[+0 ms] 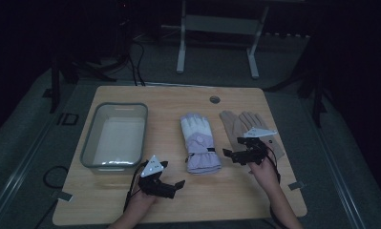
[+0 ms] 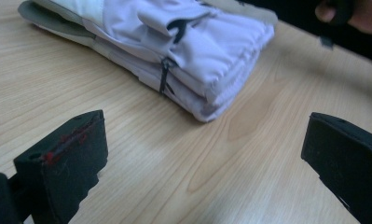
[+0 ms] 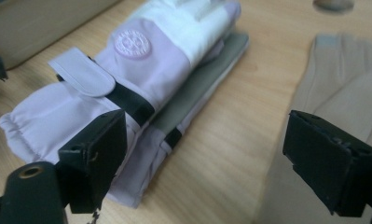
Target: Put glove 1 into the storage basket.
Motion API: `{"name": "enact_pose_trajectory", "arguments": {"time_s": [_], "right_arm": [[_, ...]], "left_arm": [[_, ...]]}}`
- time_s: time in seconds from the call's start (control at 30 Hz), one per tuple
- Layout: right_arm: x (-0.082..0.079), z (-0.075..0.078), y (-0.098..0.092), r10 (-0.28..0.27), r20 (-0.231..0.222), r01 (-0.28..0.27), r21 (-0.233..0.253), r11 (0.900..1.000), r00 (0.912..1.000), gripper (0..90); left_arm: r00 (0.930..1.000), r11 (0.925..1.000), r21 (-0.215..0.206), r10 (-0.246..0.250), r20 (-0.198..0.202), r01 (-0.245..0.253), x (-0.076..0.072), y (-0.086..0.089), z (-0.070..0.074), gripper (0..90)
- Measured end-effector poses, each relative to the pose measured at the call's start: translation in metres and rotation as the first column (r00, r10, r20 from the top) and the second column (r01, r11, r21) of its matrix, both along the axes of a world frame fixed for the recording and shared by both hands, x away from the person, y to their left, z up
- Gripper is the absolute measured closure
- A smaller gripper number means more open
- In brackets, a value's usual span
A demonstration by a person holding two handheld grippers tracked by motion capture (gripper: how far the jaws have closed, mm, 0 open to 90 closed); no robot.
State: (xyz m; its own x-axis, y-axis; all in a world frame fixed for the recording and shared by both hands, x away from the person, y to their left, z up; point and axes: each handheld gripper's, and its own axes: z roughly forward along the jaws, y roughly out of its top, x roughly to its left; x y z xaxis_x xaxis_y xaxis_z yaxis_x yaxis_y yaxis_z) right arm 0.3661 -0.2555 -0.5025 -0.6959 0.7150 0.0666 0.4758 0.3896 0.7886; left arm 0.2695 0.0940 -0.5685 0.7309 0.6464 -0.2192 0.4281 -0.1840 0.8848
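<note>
A pair of lilac-and-white ski gloves (image 1: 199, 142) lies stacked at the middle of a wooden table (image 1: 226, 191), cuffs toward the person. The left gripper (image 1: 171, 187), jaws spread wide and empty, hovers near the gloves' cuff end; the right gripper (image 1: 236, 155), likewise spread, hangs just beside them, over a tan glove (image 1: 238, 122). A clear plastic tub (image 1: 93, 138) sits beyond the gloves' other side.
</note>
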Motion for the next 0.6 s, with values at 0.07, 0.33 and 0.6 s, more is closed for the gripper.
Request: {"name": "enact_pose_trajectory", "arguments": {"time_s": [0.07,0.33,0.6], "right_arm": [[0.0,0.001,0.0,0.01,0.005,-0.01,0.0,1.0,0.9999,13.7],[0.012,0.019,0.007,-0.057,-0.017,0.057,-0.001,0.998,0.9982,10.3],[0.029,0.017,0.029,-0.031,-0.123,0.038,0.051,0.998,0.9919,26.0]], "left_arm": [[0.9999,0.9999,-0.015,-0.005,-0.014,0.005,0.004,0.0,0.003,0.6],[0.9961,0.9951,0.094,0.038,-0.08,-0.03,0.025,-0.014,0.023,0.6],[0.9855,0.9897,0.127,0.084,-0.147,-0.066,0.048,-0.029,0.04,0.6]]}}
